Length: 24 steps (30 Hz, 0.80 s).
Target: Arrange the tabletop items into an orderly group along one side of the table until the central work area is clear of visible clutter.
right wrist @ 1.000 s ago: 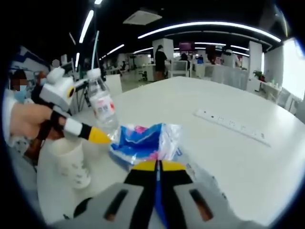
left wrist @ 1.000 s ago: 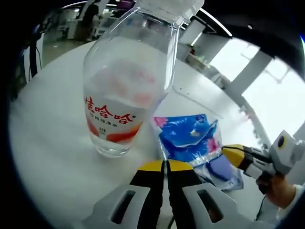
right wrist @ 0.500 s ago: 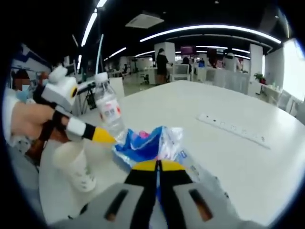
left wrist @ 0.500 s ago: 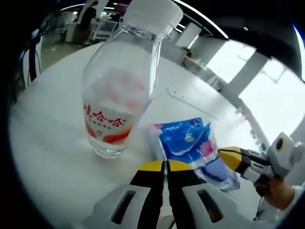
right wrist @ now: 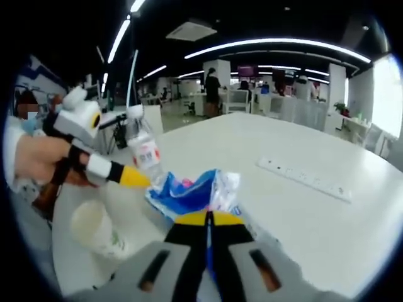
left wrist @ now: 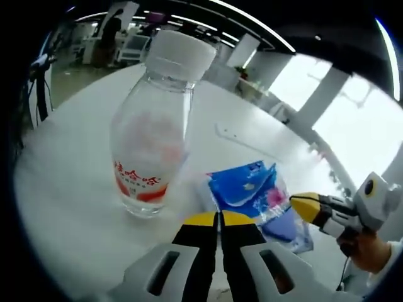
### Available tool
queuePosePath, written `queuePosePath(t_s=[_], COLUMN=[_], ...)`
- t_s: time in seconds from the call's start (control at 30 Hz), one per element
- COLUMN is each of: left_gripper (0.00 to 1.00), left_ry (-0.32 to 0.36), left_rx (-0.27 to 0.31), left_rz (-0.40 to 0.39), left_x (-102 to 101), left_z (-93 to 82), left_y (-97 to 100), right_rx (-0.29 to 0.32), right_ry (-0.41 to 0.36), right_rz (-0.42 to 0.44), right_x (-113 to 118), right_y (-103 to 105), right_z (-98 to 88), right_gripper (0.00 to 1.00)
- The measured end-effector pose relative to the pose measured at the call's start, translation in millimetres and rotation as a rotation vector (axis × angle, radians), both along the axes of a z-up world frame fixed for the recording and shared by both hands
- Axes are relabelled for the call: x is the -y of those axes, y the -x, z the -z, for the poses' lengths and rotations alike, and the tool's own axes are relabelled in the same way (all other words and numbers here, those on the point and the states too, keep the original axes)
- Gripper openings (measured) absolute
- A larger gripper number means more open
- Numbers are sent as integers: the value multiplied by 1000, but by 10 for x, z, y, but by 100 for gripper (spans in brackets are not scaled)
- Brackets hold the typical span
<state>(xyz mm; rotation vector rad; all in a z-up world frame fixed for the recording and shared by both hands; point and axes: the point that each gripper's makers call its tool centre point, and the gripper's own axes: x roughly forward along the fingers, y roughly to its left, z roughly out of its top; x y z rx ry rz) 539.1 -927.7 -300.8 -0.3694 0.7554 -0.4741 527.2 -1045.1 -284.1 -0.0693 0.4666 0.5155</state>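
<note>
A clear water bottle (left wrist: 151, 126) with a white cap and a red-and-white label stands upright on the white table (left wrist: 69, 189), just ahead and left of my left gripper (left wrist: 219, 218), which is shut with nothing between its jaws. A blue plastic packet (left wrist: 249, 192) lies to the right of the bottle. My right gripper (left wrist: 301, 204) comes in from the right, its yellow tip on the packet's edge. In the right gripper view, my right gripper (right wrist: 208, 218) is shut on the blue packet (right wrist: 189, 189). The left gripper (right wrist: 135, 178) hovers between the packet and the bottle (right wrist: 146, 154).
A white paper cup (right wrist: 94, 229) with green print sits at the near left, below the hand holding the left gripper, its open mouth showing. A white power strip (right wrist: 302, 179) lies further out on the table (right wrist: 327, 226). Desks and people fill the office behind.
The left gripper's camera has drawn back, so the whole bottle with its cap now shows. The right gripper still holds the packet. The cup now shows its open mouth.
</note>
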Motion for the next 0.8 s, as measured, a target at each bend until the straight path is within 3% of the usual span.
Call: queuePosePath(t_s=[0.47,0.8], left_gripper=[0,0], left_ry=[-9,-3], left_rx=[71,107], left_rz=[26,60], left_x=[119,323], left_z=[-379,-593], left_y=[25,133], right_rx=[45,68], right_ry=[-26,-53], right_rz=[44,95], right_x=[181,453], right_y=[72,264], right_z=[-319,-523], right_gripper=[0,0])
